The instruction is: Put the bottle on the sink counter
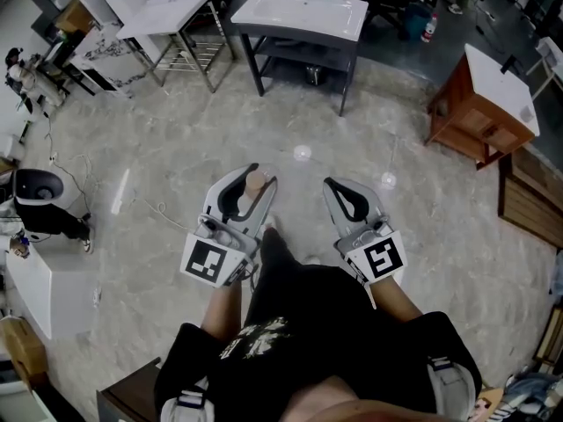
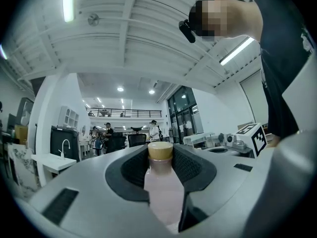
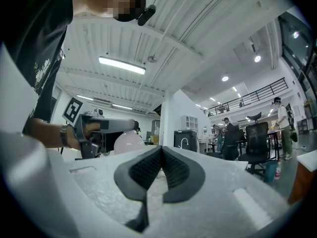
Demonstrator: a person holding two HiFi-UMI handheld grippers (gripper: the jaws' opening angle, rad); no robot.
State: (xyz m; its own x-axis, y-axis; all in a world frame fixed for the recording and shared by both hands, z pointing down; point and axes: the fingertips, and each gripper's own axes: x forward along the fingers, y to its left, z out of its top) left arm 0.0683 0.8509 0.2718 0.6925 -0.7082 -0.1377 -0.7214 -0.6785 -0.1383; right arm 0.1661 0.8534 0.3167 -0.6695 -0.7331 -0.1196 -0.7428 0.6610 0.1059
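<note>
A pale pink bottle (image 1: 253,186) with a tan cap (image 2: 160,150) sits between the jaws of my left gripper (image 1: 254,176), which is shut on it. In the left gripper view the bottle (image 2: 162,187) fills the gap between the dark pads. My right gripper (image 1: 335,185) is held level beside it, shut with nothing in it; its pads (image 3: 148,170) meet at the tip. The right gripper view shows the bottle's round base (image 3: 128,142) in the left gripper off to the left. Both grippers hover above the floor, well short of the sink counter (image 1: 303,11) ahead.
A second white sink unit (image 1: 171,13) stands at the back left and a wooden vanity (image 1: 486,95) at the right. Cables and a white machine (image 1: 40,202) lie at the left. Marble floor (image 1: 299,130) stretches between me and the sinks.
</note>
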